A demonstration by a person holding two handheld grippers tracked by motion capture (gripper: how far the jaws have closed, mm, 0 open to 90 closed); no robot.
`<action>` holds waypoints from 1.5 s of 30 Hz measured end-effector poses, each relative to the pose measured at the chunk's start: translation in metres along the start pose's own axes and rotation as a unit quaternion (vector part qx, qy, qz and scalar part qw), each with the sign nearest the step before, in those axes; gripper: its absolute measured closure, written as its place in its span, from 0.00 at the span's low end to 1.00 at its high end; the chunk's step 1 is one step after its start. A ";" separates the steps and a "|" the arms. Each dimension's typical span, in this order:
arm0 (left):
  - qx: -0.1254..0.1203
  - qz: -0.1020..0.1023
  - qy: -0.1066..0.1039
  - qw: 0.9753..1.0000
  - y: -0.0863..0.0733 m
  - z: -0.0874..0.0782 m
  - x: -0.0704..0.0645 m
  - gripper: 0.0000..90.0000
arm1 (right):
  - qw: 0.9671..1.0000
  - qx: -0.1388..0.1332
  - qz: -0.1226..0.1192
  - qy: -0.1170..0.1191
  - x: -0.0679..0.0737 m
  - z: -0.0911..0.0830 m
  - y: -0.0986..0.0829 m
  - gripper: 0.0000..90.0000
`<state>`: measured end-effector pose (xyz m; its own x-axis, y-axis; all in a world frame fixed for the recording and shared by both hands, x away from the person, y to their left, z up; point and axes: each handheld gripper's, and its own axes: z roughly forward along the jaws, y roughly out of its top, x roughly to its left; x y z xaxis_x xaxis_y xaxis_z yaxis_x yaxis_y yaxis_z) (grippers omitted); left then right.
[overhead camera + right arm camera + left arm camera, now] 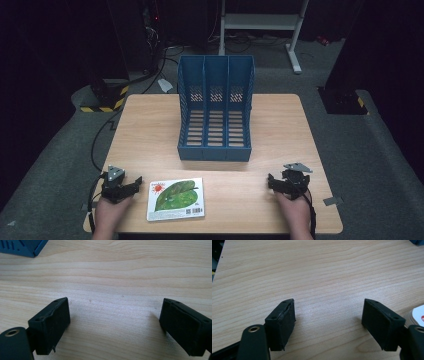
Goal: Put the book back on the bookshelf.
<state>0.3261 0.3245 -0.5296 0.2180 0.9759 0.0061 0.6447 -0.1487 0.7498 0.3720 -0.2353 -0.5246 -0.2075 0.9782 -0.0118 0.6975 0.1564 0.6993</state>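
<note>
Picture book (pixel 176 199), thin and white-bordered with a green leaf and a red sun on its cover, lies flat in the lower middle of the high view, close to the near edge of the wooden surface (pixel 280 125). Lying flat like that, it offers only its thin edges to a grip, which is probably why it sits so near the edge and so near the hands.

Just left of it in the frame, the left claw (pixel 131 186) rests low over the wood, jaws apart and pointing toward the book. In the left gripper view the two black pads stand wide with bare wood between them (pixel 328 315), and a white corner of the book (pixel 418 315) peeks in at the lower right, just beside the right-hand pad. It appears to be the nearer one for the pick-up.

Toward the lower right of the high view, the right claw (pixel 275 182) hovers well apart from the book, jaws likewise spread and holding nothing; its own view looks across bare wood (pixel 115 315).

Above the book in the frame, the blue three-slot file rack (pixel 216 110) stands upright in the centre with its open side toward the person, so a book could likely be slid in upright from the front.
</note>
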 end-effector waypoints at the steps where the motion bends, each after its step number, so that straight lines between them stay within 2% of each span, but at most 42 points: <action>1: 0.001 0.002 0.000 1.000 0.000 0.000 0.000 0.30 | 1.000 -0.001 -0.003 0.001 0.000 0.000 0.000 0.10; 4: 0.002 0.002 -0.001 1.000 0.000 -0.001 0.000 0.30 | 1.000 0.003 -0.015 0.010 0.000 -0.002 0.000 0.12; 12: 0.006 0.003 -0.004 1.000 -0.001 -0.003 0.000 0.30 | 1.000 0.012 -0.018 0.017 -0.001 -0.006 0.000 0.16; 18: 0.010 0.002 -0.008 1.000 0.000 -0.004 -0.002 0.30 | 0.999 -0.019 -0.024 0.024 0.003 -0.014 0.002 0.24; 23: 0.010 -0.003 -0.019 1.000 0.000 -0.006 -0.003 0.30 | 0.998 -0.044 -0.016 0.032 0.012 -0.023 0.004 0.29; 26: 0.005 -0.015 -0.031 0.999 -0.001 -0.010 -0.004 0.31 | 0.997 -0.056 -0.022 0.051 0.019 -0.028 0.006 0.28; 30: -0.013 -0.028 -0.037 0.999 -0.001 -0.019 -0.008 0.31 | 0.996 -0.061 -0.030 0.063 0.030 -0.030 0.009 0.29; 34: -0.020 -0.026 -0.038 0.999 -0.001 -0.029 -0.014 0.31 | 0.994 -0.068 -0.043 0.070 0.040 -0.032 0.009 0.33; 36: -0.025 -0.032 -0.046 0.998 -0.003 -0.034 -0.018 0.31 | 0.993 -0.072 -0.046 0.075 0.045 -0.032 0.009 0.35; 39: -0.028 -0.034 -0.056 0.997 -0.010 -0.042 -0.026 0.32 | 0.992 -0.071 -0.056 0.084 0.054 -0.031 0.010 0.36; 41: -0.027 -0.024 -0.062 0.997 -0.014 -0.044 -0.030 0.32 | 0.992 -0.063 -0.064 0.091 0.060 -0.029 0.009 0.37; 43: -0.025 -0.023 -0.069 0.997 -0.015 -0.045 -0.035 0.32 | 0.991 -0.060 -0.074 0.096 0.065 -0.027 0.009 0.37; 45: -0.028 -0.022 -0.070 0.997 -0.013 -0.044 -0.039 0.32 | 0.990 -0.056 -0.072 0.104 0.069 -0.026 0.008 0.38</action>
<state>0.2763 0.2956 -0.5106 0.2922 0.9491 -0.1174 0.6158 -0.0928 0.7825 0.3455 -0.1697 -0.5017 -0.4436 0.8959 0.0222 0.5729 0.2645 0.7757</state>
